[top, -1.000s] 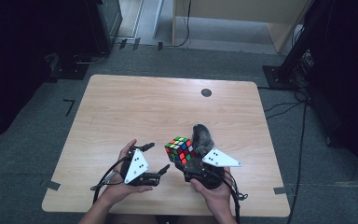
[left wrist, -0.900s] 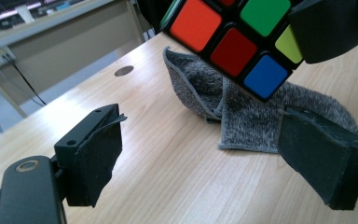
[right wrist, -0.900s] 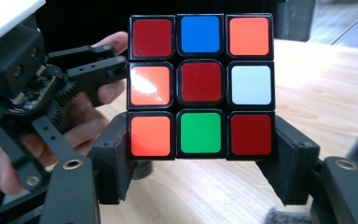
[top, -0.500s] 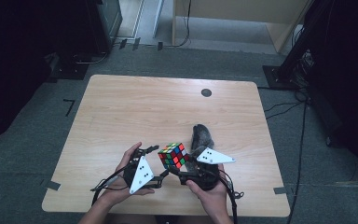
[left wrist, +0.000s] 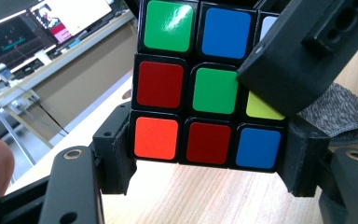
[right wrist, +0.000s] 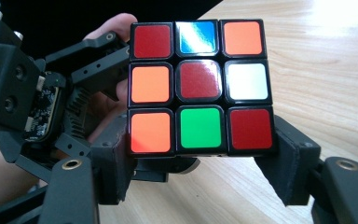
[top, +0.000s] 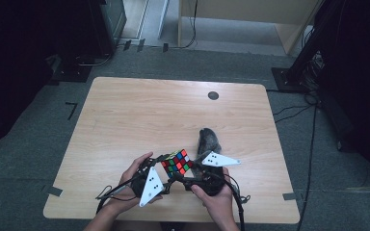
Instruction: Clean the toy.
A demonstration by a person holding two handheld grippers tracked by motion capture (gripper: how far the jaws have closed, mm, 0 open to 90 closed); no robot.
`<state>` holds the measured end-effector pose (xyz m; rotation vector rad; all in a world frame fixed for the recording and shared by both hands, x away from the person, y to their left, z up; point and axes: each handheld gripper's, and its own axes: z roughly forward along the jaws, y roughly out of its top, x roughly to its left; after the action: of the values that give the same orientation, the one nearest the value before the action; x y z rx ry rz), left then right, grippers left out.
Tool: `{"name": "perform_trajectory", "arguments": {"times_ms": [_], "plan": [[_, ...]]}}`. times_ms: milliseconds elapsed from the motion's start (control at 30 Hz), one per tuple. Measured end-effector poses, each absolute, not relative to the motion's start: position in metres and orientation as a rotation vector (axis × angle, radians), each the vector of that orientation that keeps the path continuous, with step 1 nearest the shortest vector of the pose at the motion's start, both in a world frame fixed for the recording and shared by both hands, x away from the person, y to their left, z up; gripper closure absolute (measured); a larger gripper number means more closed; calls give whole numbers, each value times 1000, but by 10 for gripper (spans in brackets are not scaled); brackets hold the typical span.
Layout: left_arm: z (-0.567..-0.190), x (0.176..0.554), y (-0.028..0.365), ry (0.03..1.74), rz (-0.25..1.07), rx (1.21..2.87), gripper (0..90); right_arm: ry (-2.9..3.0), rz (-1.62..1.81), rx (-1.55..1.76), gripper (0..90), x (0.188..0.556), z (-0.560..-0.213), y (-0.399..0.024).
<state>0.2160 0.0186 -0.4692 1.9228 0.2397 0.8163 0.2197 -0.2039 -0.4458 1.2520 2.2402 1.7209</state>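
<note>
A scrambled Rubik's cube (top: 177, 162) hangs just above the table's near edge, between both grippers. My left gripper (top: 166, 166) comes in from the left; its jaws have just been closing with the cube between them. In the left gripper view its pads press both sides of the cube (left wrist: 205, 88) at the lowest row, left gripper (left wrist: 209, 156). My right gripper (top: 189, 174) holds it from the right. In the right gripper view the cube (right wrist: 200, 88) sits between the pads at its lowest row, right gripper (right wrist: 200, 161).
A grey cloth (top: 207, 139) lies on the wooden table (top: 149, 110) just behind the right gripper, also seen as cloth (left wrist: 340, 112). A small black round mark (top: 213, 95) sits near the far edge. Cables trail off the front edge.
My left gripper has moved right to the cube and closed its jaws on it. The right gripper with the cube shifted slightly left and toward the near edge.
</note>
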Motion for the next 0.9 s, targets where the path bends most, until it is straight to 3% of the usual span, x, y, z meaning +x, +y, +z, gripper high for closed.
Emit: {"name": "perform_trajectory", "arguments": {"times_ms": [567,700,900], "plan": [[-468,234,32,458,726,1950,336,2020,1850,1226,243,224,-436,-236],[-468,241,39,533,693,1933,336,1993,1705,1149,318,232,-440,-248],[-467,242,41,541,686,1930,336,2105,1328,1085,425,247,-480,-249]]}}
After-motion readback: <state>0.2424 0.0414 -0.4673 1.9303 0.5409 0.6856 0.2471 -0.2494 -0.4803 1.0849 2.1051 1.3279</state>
